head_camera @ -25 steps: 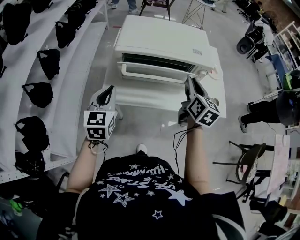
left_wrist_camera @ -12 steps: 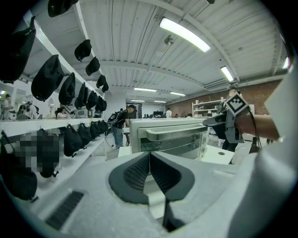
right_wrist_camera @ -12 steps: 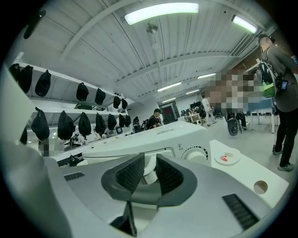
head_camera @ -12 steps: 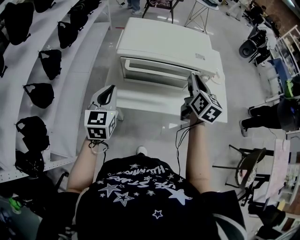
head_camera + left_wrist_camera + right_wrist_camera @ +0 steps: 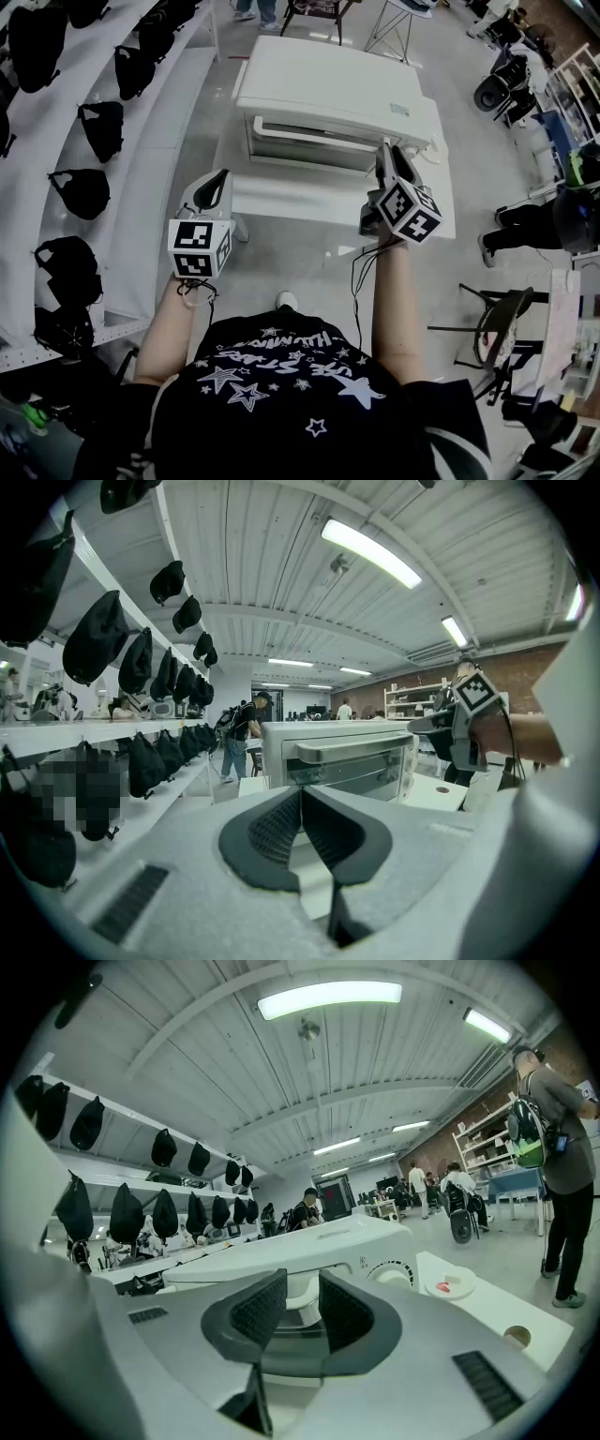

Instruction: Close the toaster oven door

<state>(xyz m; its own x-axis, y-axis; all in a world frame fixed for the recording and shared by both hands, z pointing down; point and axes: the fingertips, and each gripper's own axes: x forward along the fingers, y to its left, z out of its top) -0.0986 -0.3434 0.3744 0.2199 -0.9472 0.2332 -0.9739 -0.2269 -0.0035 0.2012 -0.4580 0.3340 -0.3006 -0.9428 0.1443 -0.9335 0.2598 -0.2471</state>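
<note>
Seemingly closed toaster oven door (image 5: 309,142)

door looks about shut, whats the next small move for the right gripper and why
Probably let the right gripper open fully, then draw it straight back off the door handle. The toaster oven door looks upright against the oven front. The jaws are opening with the handle's right end between them, and the pads do not seem to press on it.

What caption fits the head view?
The right hand-held gripper is opening its jaws around the door handle of the toaster oven; left hand-held gripper hangs shut.
</note>
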